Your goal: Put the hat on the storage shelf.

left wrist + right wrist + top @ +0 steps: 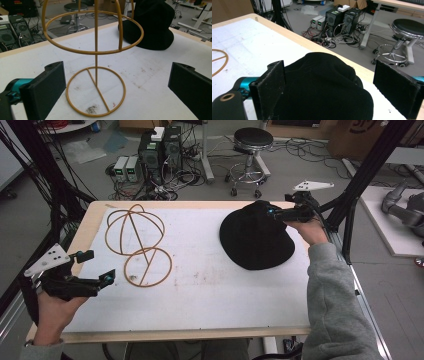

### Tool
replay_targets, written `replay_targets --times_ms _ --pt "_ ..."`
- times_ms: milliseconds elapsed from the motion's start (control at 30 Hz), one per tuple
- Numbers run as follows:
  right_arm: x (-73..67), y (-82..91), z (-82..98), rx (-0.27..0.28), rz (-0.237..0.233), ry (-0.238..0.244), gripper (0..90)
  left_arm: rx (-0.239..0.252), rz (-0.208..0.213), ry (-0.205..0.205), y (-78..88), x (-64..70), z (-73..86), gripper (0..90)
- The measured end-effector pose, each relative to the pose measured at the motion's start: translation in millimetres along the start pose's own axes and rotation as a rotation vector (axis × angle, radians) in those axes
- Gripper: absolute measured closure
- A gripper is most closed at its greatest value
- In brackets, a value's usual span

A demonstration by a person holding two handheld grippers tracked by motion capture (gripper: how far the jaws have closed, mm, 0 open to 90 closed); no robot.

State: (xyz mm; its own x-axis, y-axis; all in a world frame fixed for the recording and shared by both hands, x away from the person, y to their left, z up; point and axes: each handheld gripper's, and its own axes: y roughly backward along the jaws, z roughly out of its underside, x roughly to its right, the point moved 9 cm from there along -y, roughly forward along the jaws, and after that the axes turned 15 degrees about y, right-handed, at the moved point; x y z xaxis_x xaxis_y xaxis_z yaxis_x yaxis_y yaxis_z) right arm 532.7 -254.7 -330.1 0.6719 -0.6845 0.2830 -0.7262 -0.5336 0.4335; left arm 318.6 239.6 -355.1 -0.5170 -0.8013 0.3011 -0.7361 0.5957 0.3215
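The right tool [280, 213] straddles the black hat's [255, 240] crown with jaws apart, ready to pinch it, while the left tool [97, 267], jaws spread and empty, faces the wire stand [142, 245] on the worktop [210, 290], apparently to steady it.

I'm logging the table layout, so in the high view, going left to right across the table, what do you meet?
left gripper → wire hat stand → black hat → right gripper, open at the hat's far right edge.
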Motion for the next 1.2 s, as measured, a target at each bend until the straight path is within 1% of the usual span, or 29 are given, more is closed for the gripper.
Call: replay_targets --times_ms 33,167,300,467,567,667,800,867,1033,1133,1200 --pt "0.1 -1.6 0.6 0.001 -0.004 -0.012 10.7 -0.001 0.001 0.0 -0.4 0.1 0.3 1.7" --pt "4.0 -6.4 0.5 0.019 0.01 -0.049 10.7 -0.008 0.004 -0.003 -1.4 0.7 1.4 1.7" --pt "5.9 -12.8 4.3 0.001 0.025 -0.063 10.7 -0.009 0.003 -0.002 -2.7 0.5 2.3 1.8" --pt "5.3 -19.9 6.8 -0.008 0.02 -0.057 10.8 -0.012 0.012 -0.004 -4.5 0.5 4.3 1.7" --pt "4.0 -24.3 8.5 -0.018 0.016 -0.054 10.9 -0.023 0.014 -0.003 -8.0 -0.2 7.4 1.8" --pt "3.1 -28.2 10.1 -0.025 0.009 -0.045 13.7 -0.025 0.014 -0.001 -9.4 0.2 8.5 1.8" --pt "2.9 -30.8 9.8 -0.021 0.009 -0.034 15.3 -0.022 0.016 0.0 -9.9 0.8 8.7 1.8" --pt "2.5 -33.2 9.6 -0.019 0.012 -0.029 16.5 -0.029 0.019 -0.006 -11.8 1.5 9.9 1.7" --pt "3.0 -35.5 10.1 -0.02 0.017 -0.016 18.7 -0.032 0.018 -0.005 -12.7 1.9 10.8 1.7" --pt "3.5 -35.6 10.1 -0.019 0.016 -0.012 20.1 -0.032 0.017 -0.006 -12.0 1.6 10.5 1.7" --pt "5.1 -34.1 8.6 -0.009 0.026 -0.008 20.1 -0.03 0.014 -0.007 -11.2 1.1 9.9 1.7"
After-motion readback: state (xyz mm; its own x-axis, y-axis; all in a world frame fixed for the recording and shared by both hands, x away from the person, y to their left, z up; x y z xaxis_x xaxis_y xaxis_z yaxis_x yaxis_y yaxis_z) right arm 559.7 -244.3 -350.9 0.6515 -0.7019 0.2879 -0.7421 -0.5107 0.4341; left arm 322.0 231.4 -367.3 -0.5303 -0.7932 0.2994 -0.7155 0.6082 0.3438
